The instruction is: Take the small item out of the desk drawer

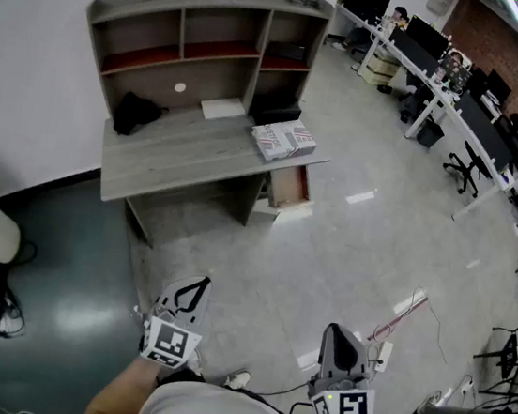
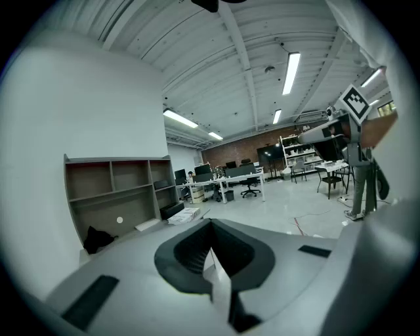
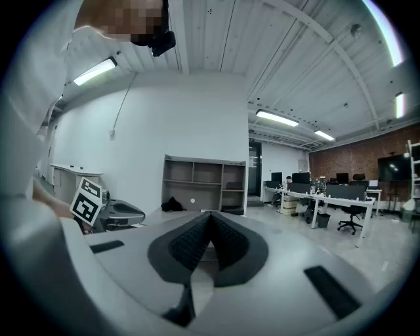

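Note:
A grey desk (image 1: 180,158) with a shelf hutch stands against the wall a few steps ahead. Its drawer (image 1: 290,187) at the lower right hangs open; what lies inside I cannot make out. My left gripper (image 1: 193,289) and right gripper (image 1: 338,340) are held low near my body, far from the desk, both shut with nothing between the jaws. In the left gripper view the desk (image 2: 121,226) shows beyond the closed jaws (image 2: 211,252). In the right gripper view the desk (image 3: 197,197) sits straight ahead past the closed jaws (image 3: 210,230).
On the desktop lie a black object (image 1: 137,112), a white sheet (image 1: 223,109), a dark box (image 1: 276,111) and a patterned packet (image 1: 284,140). Cables (image 1: 406,315) trail on the floor to my right. Office desks and chairs (image 1: 462,105) line the far right.

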